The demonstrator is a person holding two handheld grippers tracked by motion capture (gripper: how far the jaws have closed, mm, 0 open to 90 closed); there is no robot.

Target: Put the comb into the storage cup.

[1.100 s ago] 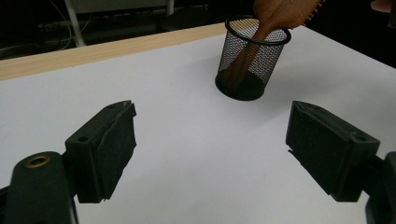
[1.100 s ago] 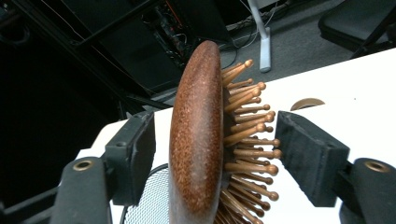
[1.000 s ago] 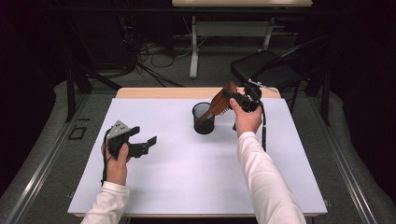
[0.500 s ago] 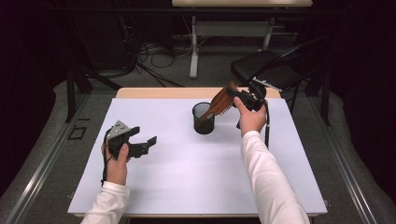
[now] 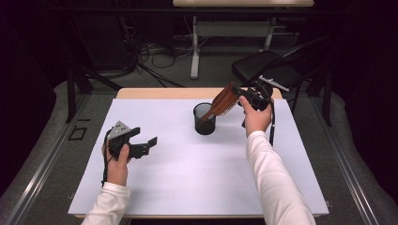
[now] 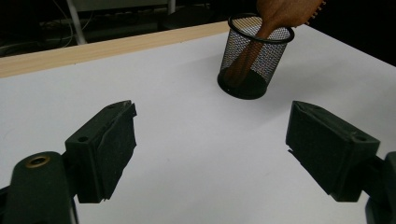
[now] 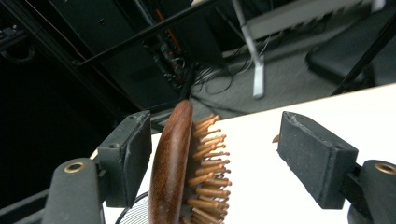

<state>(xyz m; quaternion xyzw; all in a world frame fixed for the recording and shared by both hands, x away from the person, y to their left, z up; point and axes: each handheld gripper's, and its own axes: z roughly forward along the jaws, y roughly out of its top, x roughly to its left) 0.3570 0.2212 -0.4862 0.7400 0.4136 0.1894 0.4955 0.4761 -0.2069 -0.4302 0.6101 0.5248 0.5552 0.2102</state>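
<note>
A wooden hairbrush (image 5: 224,101) leans with its handle down in a black mesh cup (image 5: 204,119) at the back middle of the white table. My right gripper (image 5: 236,93) is at the brush head. Its jaws have just been opening, and the brush (image 7: 170,163) stands between them: the wooden back lies against one pad, while the other pad is clear of the bristles. My left gripper (image 5: 143,137) is held low over the table's left side, open and with nothing in it. From the left gripper (image 6: 210,135), the cup (image 6: 254,60) stands ahead with the brush (image 6: 275,14) in it.
A white sheet (image 5: 187,173) covers the table, with a wooden strip (image 5: 159,93) along the far edge. A black chair (image 5: 272,70) stands behind the table's right corner, and cables lie on the floor beyond.
The right hand has shifted slightly away from the cup, and the brush stays leaning in it. The left hand has not moved.
</note>
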